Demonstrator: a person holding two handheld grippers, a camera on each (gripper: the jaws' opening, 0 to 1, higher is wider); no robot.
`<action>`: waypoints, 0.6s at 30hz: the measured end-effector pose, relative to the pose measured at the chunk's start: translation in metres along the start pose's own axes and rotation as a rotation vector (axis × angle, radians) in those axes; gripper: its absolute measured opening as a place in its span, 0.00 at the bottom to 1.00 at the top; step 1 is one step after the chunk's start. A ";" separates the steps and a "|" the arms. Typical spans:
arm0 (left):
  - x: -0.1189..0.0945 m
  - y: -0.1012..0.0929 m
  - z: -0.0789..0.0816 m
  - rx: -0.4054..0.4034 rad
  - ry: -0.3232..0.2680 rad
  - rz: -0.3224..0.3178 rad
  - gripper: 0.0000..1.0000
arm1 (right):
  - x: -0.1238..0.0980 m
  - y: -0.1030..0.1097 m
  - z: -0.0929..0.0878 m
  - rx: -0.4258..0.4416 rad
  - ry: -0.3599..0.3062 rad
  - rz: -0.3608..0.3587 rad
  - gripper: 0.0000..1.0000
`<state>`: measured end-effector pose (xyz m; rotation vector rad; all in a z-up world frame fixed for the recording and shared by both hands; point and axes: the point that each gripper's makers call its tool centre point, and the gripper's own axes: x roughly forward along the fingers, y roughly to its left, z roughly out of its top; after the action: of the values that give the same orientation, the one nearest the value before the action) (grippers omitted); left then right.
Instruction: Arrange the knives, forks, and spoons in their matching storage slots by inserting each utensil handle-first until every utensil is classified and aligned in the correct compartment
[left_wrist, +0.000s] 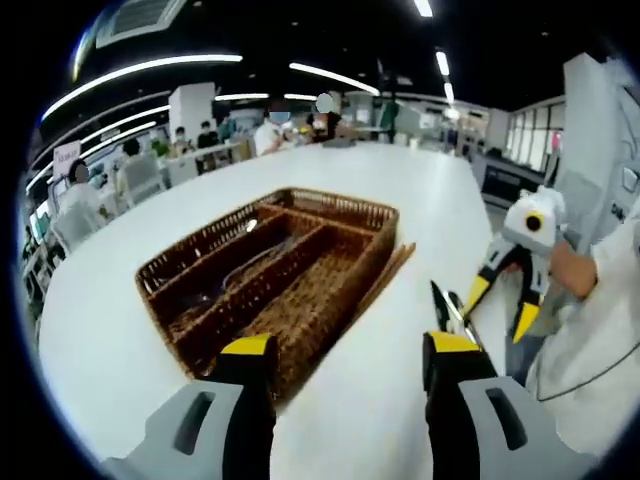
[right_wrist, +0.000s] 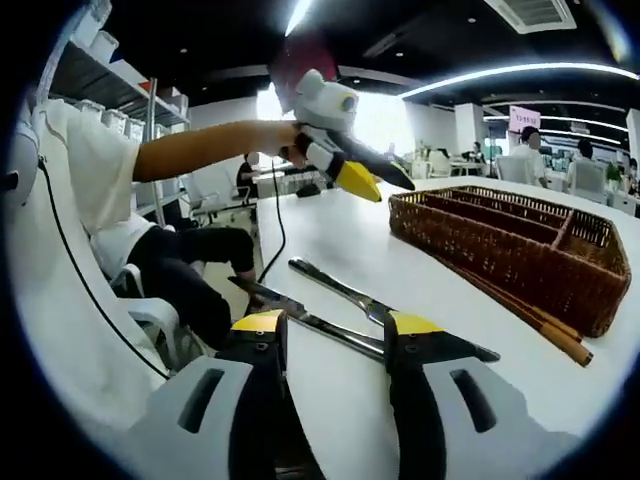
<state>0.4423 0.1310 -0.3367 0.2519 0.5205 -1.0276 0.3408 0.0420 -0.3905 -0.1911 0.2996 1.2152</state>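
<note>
Landmark: brown woven wicker divided basket (left_wrist: 300, 262) on white table (left_wrist: 120, 340).
Cutlery: metal knives (right_wrist: 330, 305) lie near basket.
Left gripper (left_wrist: 345, 365): jaws apart, empty, before basket.
Right gripper (right_wrist: 335, 335): jaws apart, straddling knives, not closed on them.

We count one brown woven wicker tray (right_wrist: 520, 250); two long steel utensils (right_wrist: 345, 305) on the white table (right_wrist: 330, 230); two brown wooden chopsticks (right_wrist: 540, 322) beside the tray; one utensil (left_wrist: 245, 268) inside it.

Two steel knives (right_wrist: 345, 305) lie flat beside the brown wicker tray (right_wrist: 520, 250)
</note>
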 end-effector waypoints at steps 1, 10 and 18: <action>-0.005 -0.008 -0.004 0.010 0.001 -0.005 0.57 | 0.001 0.000 -0.002 -0.020 0.021 0.000 0.38; -0.023 -0.052 -0.023 0.004 -0.017 -0.047 0.53 | 0.010 -0.002 -0.008 -0.077 0.104 -0.034 0.29; -0.020 -0.076 -0.043 -0.005 -0.008 -0.080 0.50 | 0.008 0.001 -0.008 -0.064 0.100 -0.067 0.28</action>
<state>0.3562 0.1270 -0.3594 0.2235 0.5290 -1.1049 0.3414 0.0473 -0.4008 -0.3157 0.3392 1.1513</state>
